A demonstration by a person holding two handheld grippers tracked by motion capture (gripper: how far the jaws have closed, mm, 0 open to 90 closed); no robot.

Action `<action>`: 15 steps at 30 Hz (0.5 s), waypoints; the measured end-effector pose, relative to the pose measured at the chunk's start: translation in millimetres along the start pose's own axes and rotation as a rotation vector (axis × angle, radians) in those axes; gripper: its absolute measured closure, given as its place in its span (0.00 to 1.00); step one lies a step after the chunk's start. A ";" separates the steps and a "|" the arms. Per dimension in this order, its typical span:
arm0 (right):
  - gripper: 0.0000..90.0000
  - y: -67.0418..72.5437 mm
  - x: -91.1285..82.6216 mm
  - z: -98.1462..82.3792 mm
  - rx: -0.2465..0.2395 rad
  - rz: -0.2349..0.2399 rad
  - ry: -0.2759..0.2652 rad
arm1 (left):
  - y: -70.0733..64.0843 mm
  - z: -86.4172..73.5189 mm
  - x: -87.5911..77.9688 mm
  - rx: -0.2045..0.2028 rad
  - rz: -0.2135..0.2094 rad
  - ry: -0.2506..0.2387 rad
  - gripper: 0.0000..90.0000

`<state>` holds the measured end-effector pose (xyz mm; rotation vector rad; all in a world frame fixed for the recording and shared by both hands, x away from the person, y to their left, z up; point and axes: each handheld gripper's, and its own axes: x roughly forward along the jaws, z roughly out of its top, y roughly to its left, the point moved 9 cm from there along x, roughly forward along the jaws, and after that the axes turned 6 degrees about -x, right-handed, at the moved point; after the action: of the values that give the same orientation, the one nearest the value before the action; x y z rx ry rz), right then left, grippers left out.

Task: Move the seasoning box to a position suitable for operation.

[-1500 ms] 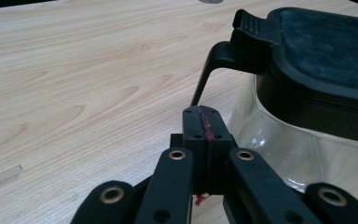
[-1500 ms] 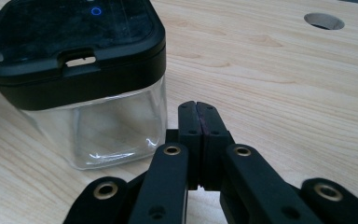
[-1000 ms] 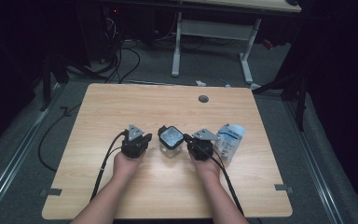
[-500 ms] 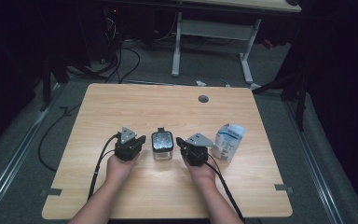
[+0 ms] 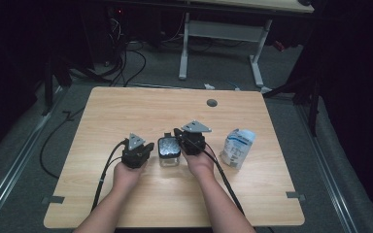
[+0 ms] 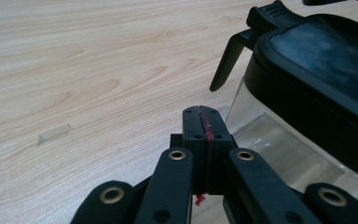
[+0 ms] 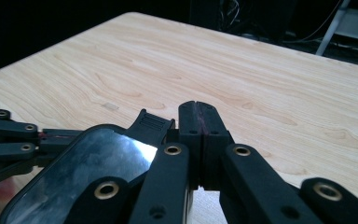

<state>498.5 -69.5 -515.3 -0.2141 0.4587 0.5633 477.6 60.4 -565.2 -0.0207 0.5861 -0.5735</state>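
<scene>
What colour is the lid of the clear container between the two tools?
Black, seen best on the lid in the left gripper view.

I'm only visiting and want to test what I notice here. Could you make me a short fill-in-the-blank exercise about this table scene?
1. The clear plastic container with a black lid stands ____ the two tongs.
2. The left tongs have their jaws ____.
3. The white and blue pouch stands on the light wooden table on the side of the ____ tongs.
4. The latch tab on the lid is coloured ____.

Missing words: between; shut; right; black
</scene>
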 end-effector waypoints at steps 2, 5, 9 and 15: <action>1.00 2.3 2.7 -0.3 0.005 0.015 0.009 | 1.9 -0.2 -1.0 -0.002 0.002 -0.005 1.00; 1.00 6.0 3.3 -1.3 0.002 0.028 0.014 | 4.5 -0.7 -4.3 -0.007 0.003 -0.008 1.00; 1.00 15.2 -1.6 -2.1 -0.021 0.046 0.009 | 4.9 -2.4 -7.6 -0.004 0.002 -0.007 1.00; 1.00 27.2 -15.9 -8.9 -0.031 0.062 -0.004 | -2.8 -11.5 -18.2 0.013 -0.020 0.000 1.00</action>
<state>468.2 -57.2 -517.6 -0.2286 0.4542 0.6317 457.6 69.1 -564.9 -0.0148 0.5826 -0.5968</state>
